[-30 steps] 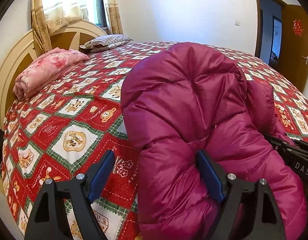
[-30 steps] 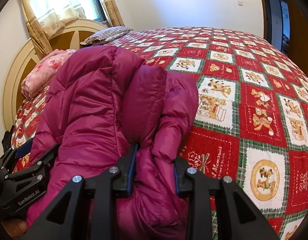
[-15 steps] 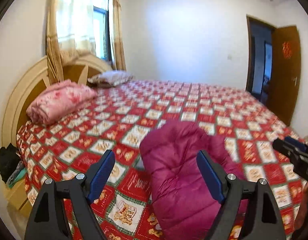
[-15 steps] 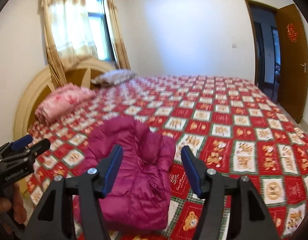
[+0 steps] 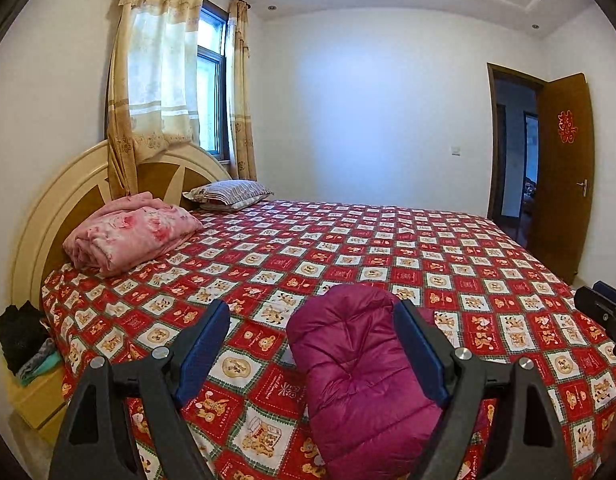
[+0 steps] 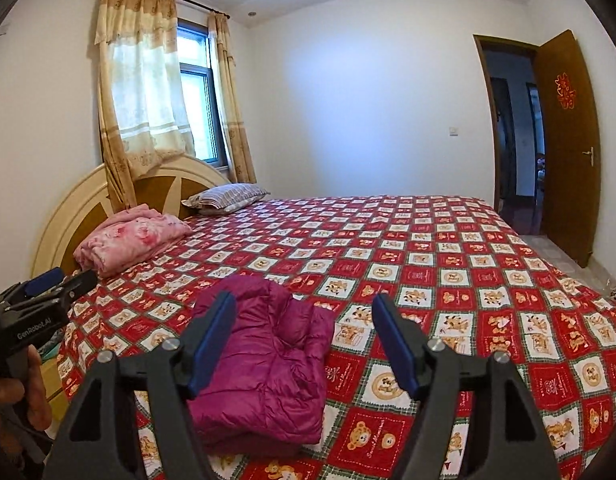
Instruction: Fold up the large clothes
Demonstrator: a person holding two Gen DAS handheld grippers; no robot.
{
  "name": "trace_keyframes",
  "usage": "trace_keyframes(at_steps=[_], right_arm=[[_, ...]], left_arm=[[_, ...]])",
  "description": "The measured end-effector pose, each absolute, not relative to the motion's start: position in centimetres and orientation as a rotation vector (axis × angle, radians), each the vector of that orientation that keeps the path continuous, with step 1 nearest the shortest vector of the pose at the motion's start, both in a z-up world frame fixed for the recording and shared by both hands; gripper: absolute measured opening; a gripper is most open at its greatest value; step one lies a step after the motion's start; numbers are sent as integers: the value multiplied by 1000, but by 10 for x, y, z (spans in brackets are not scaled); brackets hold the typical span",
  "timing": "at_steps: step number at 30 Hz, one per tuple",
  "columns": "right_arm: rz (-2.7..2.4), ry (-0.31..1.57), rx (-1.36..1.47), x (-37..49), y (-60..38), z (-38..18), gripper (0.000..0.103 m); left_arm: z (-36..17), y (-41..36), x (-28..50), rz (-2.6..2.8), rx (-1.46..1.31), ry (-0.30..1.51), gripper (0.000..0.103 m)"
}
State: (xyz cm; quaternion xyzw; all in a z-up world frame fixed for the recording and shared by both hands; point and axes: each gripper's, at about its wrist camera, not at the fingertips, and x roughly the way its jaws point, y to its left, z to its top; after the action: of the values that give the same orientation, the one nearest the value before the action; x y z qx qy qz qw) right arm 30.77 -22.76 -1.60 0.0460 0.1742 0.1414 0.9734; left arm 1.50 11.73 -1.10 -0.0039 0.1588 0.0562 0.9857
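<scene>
Both grippers have lifted away from the magenta down jacket, which a second ago filled each lens and sat pinched in the right gripper; now it lies released on the red patchwork bedspread near the foot-side edge, well below the tools. Its bulk sits folded into a compact bundle, probably left there because the fold is finished and the hands are stepping back. On the right gripper the jaws are opening with nothing between the pads, the jacket merely seen through the gap; the left gripper hangs wide apart and empty too. From the right wrist view the bundle shows its layered side, with a tucked sleeve or flap on top, plus the left tool and the hand carrying it at the frame's edge. From the left wrist view only the smooth quilted back of the jacket shows, and a dark heap of clothes on a low stand beside the headboard, hidden in the other view. A pink folded blanket and striped pillow rest well apart at the head.
</scene>
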Motion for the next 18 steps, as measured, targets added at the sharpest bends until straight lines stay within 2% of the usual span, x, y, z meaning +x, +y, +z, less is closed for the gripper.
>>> trace_keyframes(at_steps=[18], right_arm=[[305, 364, 93, 299, -226, -20, 74]], left_arm=[[-19, 115, 24, 116, -3, 344, 84]])
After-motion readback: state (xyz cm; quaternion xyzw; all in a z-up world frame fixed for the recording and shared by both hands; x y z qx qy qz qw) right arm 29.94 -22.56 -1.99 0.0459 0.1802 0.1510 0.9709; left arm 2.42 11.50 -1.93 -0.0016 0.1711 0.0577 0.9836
